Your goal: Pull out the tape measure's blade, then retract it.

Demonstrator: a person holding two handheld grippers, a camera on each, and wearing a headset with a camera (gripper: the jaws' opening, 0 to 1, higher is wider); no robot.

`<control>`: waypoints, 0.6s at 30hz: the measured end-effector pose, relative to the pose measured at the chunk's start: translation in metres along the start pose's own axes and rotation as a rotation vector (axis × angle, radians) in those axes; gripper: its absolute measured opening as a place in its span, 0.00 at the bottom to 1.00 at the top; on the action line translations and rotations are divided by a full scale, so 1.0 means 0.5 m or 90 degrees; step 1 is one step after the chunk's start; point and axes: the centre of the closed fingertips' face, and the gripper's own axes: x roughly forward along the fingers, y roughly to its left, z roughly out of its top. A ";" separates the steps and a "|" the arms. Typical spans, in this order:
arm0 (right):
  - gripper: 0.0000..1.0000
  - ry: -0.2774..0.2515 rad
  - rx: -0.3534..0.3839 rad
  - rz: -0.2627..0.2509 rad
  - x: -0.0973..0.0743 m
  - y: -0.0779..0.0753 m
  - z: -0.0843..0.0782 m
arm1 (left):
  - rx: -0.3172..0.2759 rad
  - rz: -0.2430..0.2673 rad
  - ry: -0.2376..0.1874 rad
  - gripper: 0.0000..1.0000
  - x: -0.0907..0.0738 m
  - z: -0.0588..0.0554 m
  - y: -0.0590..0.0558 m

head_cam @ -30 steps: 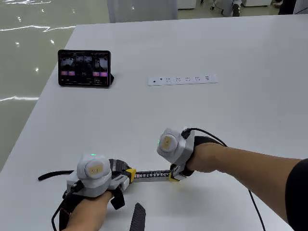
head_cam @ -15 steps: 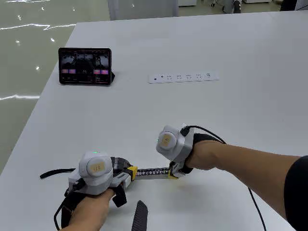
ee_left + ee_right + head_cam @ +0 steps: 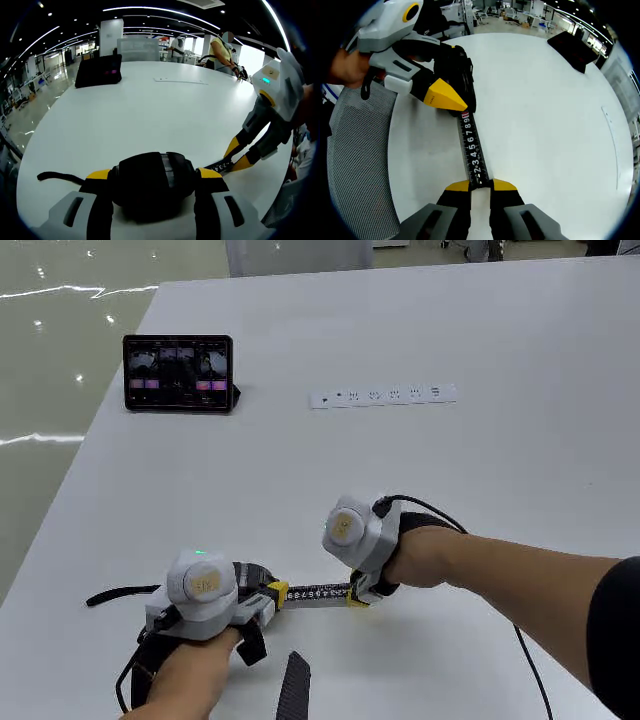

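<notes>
A black tape measure [image 3: 152, 182] rests on the white table [image 3: 300, 480], with my left gripper [image 3: 154, 175] shut around its case [image 3: 252, 582]. Its blade [image 3: 472, 154] runs out a short way, numbers up to about nine showing, and my right gripper [image 3: 480, 185] is shut on the blade's end. From the head view the blade [image 3: 318, 592] spans between my left gripper [image 3: 270, 595] and my right gripper [image 3: 358, 596], near the table's front edge. In the left gripper view the right gripper [image 3: 235, 159] comes in from the right, holding the blade's tip.
A dark tablet [image 3: 178, 373] stands propped at the back left. A white power strip [image 3: 383, 396] lies flat further back. A black wrist strap [image 3: 115, 594] trails left from the tape case. A black mesh chair [image 3: 355, 160] sits beside the table edge.
The right gripper has moved left toward the left one, and the exposed length of blade between them has shortened.
</notes>
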 end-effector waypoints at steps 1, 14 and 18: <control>0.09 0.000 0.000 0.000 0.000 0.000 0.001 | 0.001 0.000 0.001 0.61 0.000 -0.001 0.000; 0.09 -0.003 -0.009 0.001 0.004 0.002 0.011 | -0.002 -0.002 0.004 0.61 -0.002 -0.001 -0.001; 0.09 -0.005 -0.010 0.001 0.005 0.003 0.014 | -0.002 -0.001 0.004 0.61 -0.002 -0.001 -0.001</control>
